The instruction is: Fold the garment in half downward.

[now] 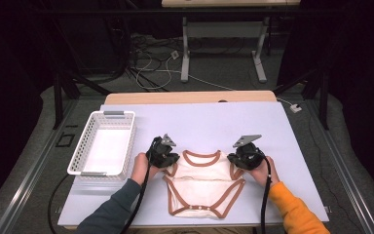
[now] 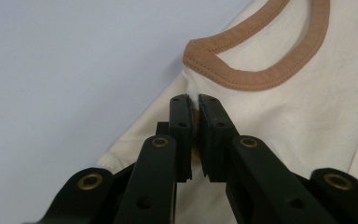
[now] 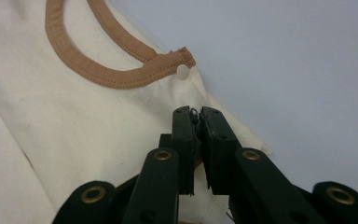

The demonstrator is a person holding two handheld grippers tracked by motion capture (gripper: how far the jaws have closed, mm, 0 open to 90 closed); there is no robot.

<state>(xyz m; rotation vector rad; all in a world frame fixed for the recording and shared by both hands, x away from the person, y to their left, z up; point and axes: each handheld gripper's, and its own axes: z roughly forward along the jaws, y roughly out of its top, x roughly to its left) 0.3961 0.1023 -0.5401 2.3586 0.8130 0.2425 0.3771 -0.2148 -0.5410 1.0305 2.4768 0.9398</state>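
Nearest the person's edge of the table [image 1: 282, 122], a cream baby bodysuit [image 1: 199, 187] with brown binding is laid flat, its snap crotch toward the person and its neckline [image 1: 202, 156] away. It has been folded across the middle, so that a crease runs from side to side.

At the left shoulder, the left gripper [image 1: 168, 161] is held low; in the left gripper view its jaws are seen nearly closed on a pinch of cream fabric and brown trim just below the neck binding [image 2: 261, 65]. At the right shoulder, the right gripper [image 1: 241, 160] is held likewise; in the right gripper view its jaws are drawn narrow upon the sleeve cloth just beside the white snap [image 3: 182, 71] at the end of the binding.

The step in hand is judged to be folding: both shoulders have been gripped together. What is called for next is probably an even lift of both corners, kept level so that the cloth is not skewed.

Farther off, to the left, a white perforated basket [image 1: 88, 141] is set on the table, well apart from the garment.
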